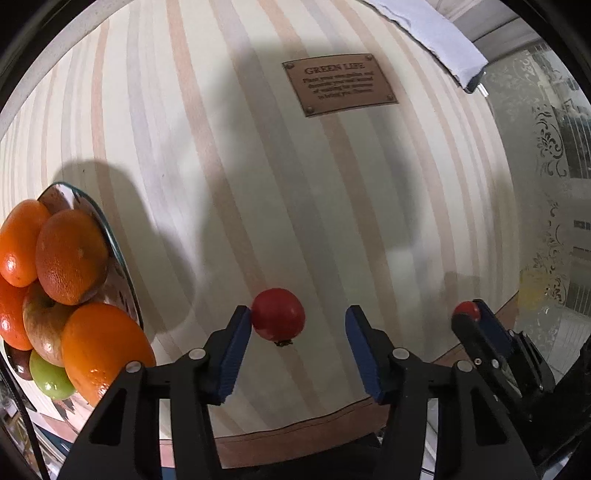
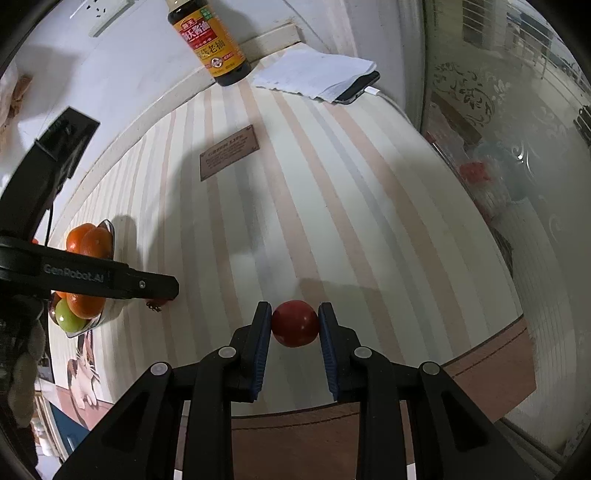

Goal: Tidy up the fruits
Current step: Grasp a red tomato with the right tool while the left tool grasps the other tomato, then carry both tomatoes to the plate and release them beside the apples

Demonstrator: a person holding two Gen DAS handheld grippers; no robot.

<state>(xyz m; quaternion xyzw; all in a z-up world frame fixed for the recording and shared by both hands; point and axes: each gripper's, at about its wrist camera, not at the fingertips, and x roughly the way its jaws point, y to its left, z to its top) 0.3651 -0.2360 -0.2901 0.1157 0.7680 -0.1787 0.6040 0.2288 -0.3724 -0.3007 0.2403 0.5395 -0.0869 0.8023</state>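
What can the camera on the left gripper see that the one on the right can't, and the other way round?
Only the left wrist view: the whole round red fruit with a dark stalk end, between the left gripper's open jaws, and a yellow-red apple in the pile.
Only the right wrist view: a dark sauce bottle with a yellow label and a white wall socket.
Both: the striped table, the brown plaque, the glass plate of oranges, and the right gripper shut on a smooth red fruit.
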